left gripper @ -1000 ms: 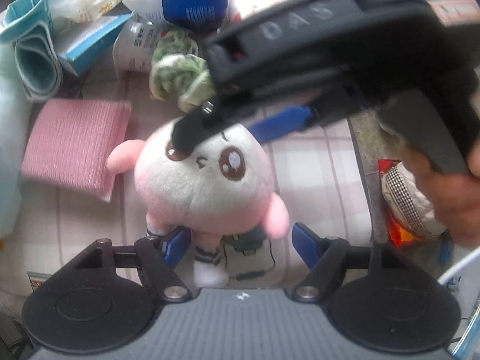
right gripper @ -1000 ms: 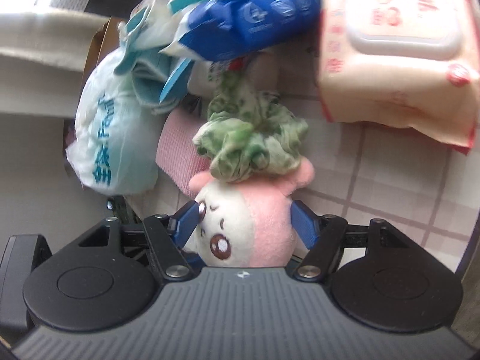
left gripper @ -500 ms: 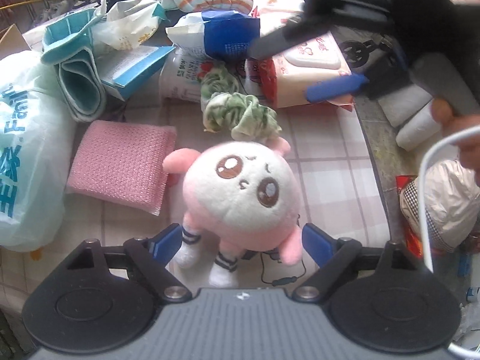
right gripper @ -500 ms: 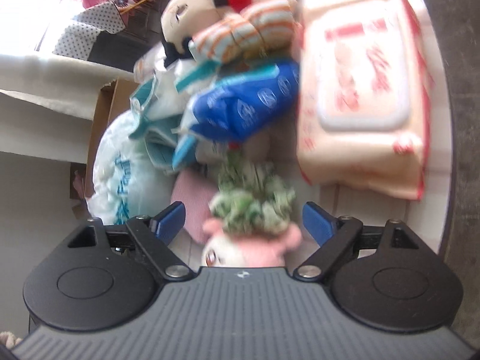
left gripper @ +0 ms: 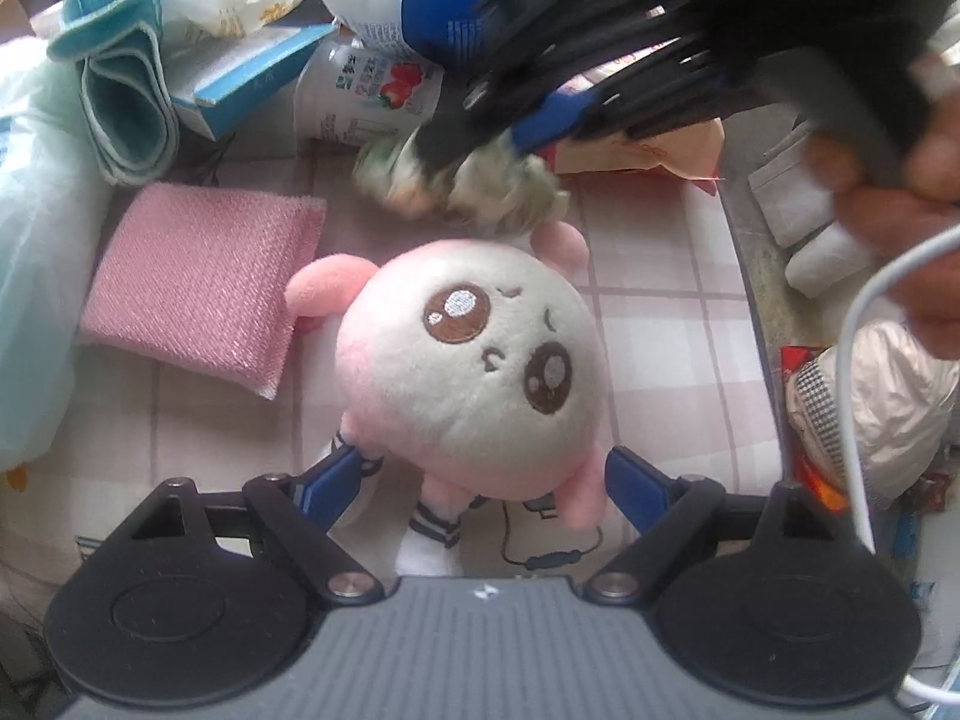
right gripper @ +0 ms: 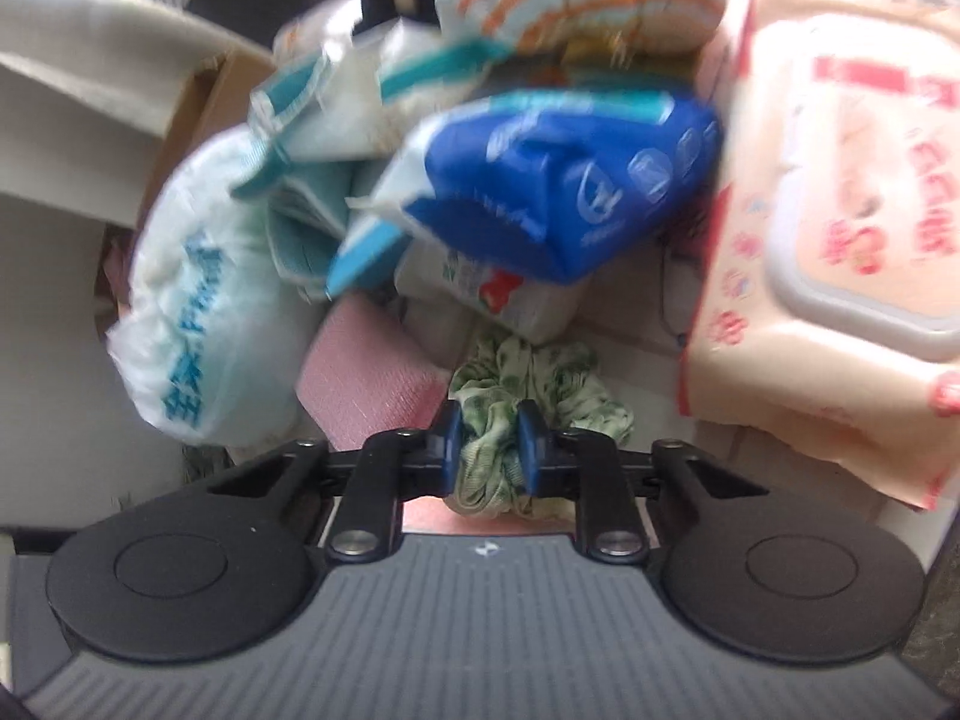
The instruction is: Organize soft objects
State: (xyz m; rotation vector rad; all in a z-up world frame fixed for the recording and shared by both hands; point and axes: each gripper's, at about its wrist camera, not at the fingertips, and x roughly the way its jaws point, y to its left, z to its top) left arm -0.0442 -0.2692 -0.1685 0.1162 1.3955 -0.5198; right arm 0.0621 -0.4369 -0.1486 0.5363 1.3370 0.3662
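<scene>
Right hand-held gripper (right gripper: 487,441) just clamped shut on green scrunchie (right gripper: 528,384) beyond pink plush doll (left gripper: 474,360), left hand-held gripper (left gripper: 480,480) wide open astride doll's legs, pads apart, pink sponge (left gripper: 198,288) left on checked table (left gripper: 660,324)

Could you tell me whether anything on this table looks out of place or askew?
Yes: the yogurt bottle lies tipped on its side, partly buried under the blue packet in an untidy heap behind the plush doll.
</scene>
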